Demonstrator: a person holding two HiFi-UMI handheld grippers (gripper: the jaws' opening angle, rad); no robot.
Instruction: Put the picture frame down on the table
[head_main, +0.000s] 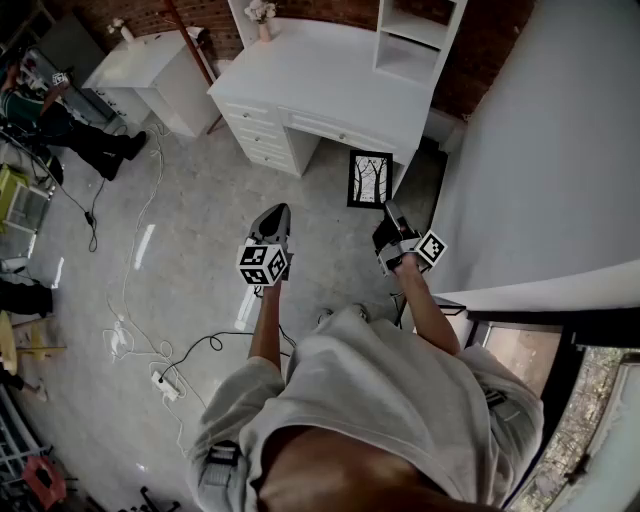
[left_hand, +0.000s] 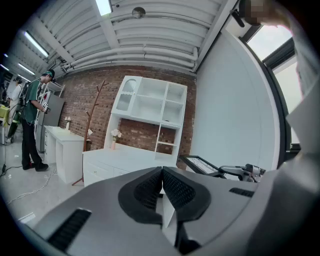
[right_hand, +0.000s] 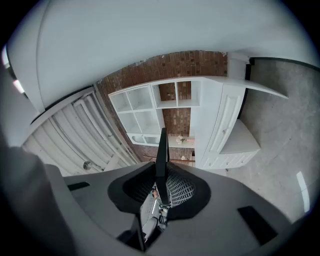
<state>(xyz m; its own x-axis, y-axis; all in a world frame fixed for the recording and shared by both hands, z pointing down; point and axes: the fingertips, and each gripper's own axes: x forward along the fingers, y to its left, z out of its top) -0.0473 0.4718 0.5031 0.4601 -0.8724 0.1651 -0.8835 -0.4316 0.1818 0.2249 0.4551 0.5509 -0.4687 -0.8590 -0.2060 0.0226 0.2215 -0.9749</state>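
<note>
The picture frame (head_main: 369, 179) is black with a bare-tree print. It hangs upright above the floor, just in front of the white desk (head_main: 330, 80). My right gripper (head_main: 391, 212) is shut on its lower right edge. In the right gripper view the frame (right_hand: 161, 150) shows edge-on as a thin dark strip pinched between the ribbed pads (right_hand: 179, 189). My left gripper (head_main: 279, 212) is held beside it to the left, shut and empty. In the left gripper view the frame (left_hand: 201, 163) shows at the right, in front of the desk (left_hand: 125, 156).
The desk carries a white shelf hutch (head_main: 418, 35) and a small flower vase (head_main: 262, 15). A second white cabinet (head_main: 150, 60) stands at the far left. A person (head_main: 70, 125) stands at the left. Cables and a power strip (head_main: 165, 385) lie on the floor. A white wall (head_main: 540, 150) is at the right.
</note>
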